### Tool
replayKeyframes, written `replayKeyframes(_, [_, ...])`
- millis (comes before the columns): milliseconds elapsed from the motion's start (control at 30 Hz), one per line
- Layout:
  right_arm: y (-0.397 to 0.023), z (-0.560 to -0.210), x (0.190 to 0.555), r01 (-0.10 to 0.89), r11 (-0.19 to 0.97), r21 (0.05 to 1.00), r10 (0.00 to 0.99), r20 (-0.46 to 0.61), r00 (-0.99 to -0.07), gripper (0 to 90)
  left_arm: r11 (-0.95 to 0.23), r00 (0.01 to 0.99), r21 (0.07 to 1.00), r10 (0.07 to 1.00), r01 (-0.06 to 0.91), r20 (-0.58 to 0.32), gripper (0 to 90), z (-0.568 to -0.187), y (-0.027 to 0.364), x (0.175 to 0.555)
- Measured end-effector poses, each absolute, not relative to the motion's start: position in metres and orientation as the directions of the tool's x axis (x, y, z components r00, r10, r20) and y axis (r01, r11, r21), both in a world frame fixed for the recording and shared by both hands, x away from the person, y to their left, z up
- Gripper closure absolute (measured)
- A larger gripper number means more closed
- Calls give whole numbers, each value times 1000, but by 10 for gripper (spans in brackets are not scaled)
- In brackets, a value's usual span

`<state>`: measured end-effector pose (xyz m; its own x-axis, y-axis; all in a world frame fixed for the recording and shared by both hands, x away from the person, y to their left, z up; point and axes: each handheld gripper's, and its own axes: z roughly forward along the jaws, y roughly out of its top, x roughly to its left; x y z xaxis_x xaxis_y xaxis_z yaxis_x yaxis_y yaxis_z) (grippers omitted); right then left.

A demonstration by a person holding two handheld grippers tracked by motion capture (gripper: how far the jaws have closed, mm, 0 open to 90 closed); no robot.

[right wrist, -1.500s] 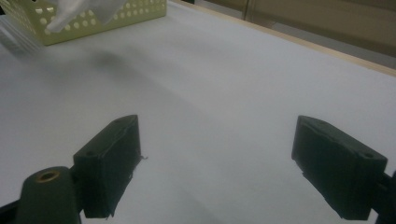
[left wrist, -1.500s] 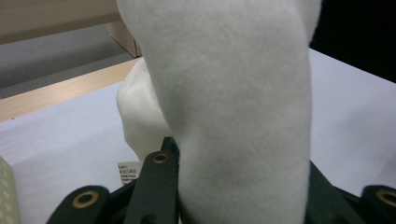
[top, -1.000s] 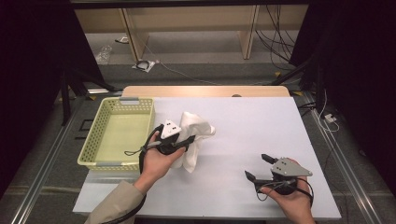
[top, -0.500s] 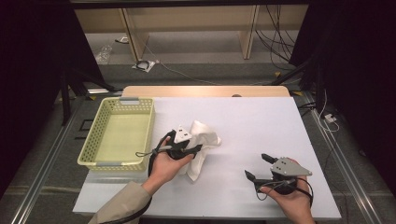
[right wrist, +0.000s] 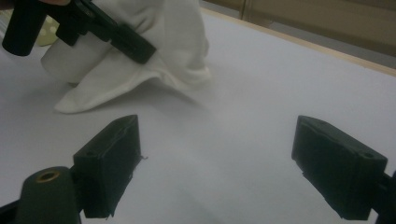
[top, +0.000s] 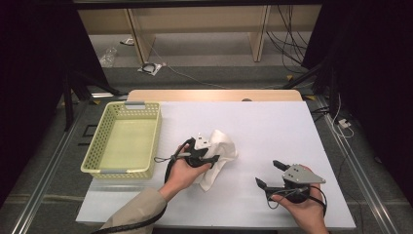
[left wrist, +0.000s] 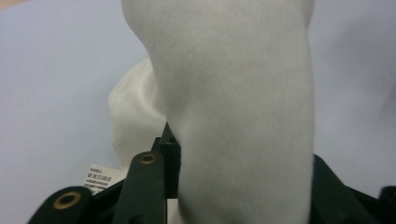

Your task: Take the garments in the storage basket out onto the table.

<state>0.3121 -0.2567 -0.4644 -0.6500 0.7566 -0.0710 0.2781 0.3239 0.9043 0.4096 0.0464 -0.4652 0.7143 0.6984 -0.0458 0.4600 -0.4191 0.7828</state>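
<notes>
Overhead light is hitting the white table evenly, no glare on it; surroundings are falling off to near black left and right. Shadows under the left gripper and right gripper are staying soft and short. High view is looking mildly soft, low resolution. Left gripper view is sitting too close: white cloth is blurring out, with only its weave faintly showing. Right gripper view is dimmer, greyish, near jaws slightly out of focus, far edge softening.

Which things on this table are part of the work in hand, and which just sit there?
In the job:
white cloth, between the left gripper's jaws, which have just been opening
yellow basket, beside it, probably

Idle:
right gripper, open over bare table
</notes>
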Motion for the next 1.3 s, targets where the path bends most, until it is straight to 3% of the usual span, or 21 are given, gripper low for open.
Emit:
replayKeyframes(133, [-257,-464,312,284,326,901,758,-70,-648,166,-419,715,771,696,481,-68,479,-472,46,415])
replayKeyframes(200, [-257,-464,312,284,328,901,758,-71,-649,166,-414,701,766,710,491,-65,364,-474,46,417])
replayKeyframes(500, [-258,-465,312,283,320,904,761,-67,-646,165,-357,725,804,676,475,-128,158,-452,68,394])
replayKeyframes(833, [-257,-464,314,288,322,902,768,-71,-637,166,-363,737,805,664,468,-129,151,-468,117,354])
replayKeyframes(1300, [-259,-465,315,286,317,904,769,-69,-636,167,-353,735,829,671,433,-98,156,-464,122,349])
